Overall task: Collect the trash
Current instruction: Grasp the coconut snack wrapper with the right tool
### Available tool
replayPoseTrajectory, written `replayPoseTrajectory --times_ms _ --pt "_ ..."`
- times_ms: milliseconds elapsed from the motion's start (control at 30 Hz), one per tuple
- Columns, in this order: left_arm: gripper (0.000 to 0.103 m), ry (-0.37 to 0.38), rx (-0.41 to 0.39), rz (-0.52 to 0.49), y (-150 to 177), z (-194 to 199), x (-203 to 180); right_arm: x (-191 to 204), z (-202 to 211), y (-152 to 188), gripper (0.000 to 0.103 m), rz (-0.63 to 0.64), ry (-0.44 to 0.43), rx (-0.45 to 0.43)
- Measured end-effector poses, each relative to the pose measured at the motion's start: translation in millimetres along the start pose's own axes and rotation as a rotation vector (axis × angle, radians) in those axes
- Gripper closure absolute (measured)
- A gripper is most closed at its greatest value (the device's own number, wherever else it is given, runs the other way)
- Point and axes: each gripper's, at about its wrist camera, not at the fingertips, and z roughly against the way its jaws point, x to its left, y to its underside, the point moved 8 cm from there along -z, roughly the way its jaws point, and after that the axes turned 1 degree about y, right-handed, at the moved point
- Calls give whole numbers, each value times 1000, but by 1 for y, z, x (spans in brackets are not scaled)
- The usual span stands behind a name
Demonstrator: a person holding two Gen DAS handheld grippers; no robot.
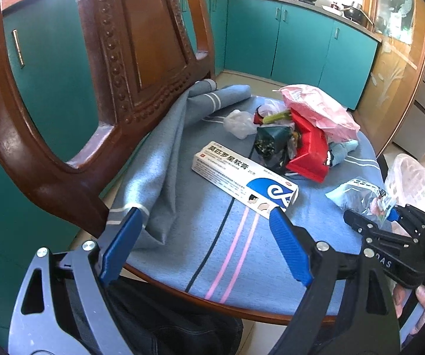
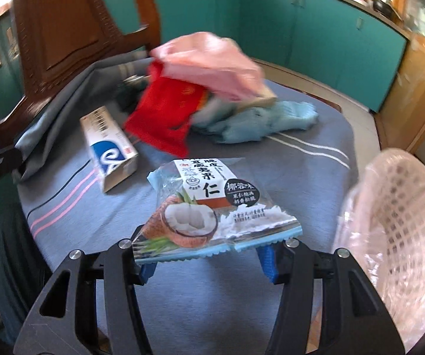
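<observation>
Blue-clothed chair seat (image 1: 218, 236), teal cabinets (image 1: 295, 41) behind — left tongs (image 1: 206, 230) spread, right tongs (image 2: 209, 254) pinching snack wrapper (image 2: 209, 207).

Beside the glossy carved wooden chair back (image 1: 141, 47), matt blue woven cloth (image 1: 212, 236) carries a smooth cardboard box (image 1: 242, 174) and a shiny plastic wrapper (image 2: 209, 207).

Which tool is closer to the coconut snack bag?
Right. The right tool has the coconut snack bag between its fingers; the left tool is open over by the ointment box.
</observation>
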Motion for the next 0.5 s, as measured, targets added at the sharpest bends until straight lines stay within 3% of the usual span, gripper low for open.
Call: replayPoseTrajectory --times_ms 500 --pt "15 0 1 -7 -1 2 -2 5 -8 3 48 18 25 13"
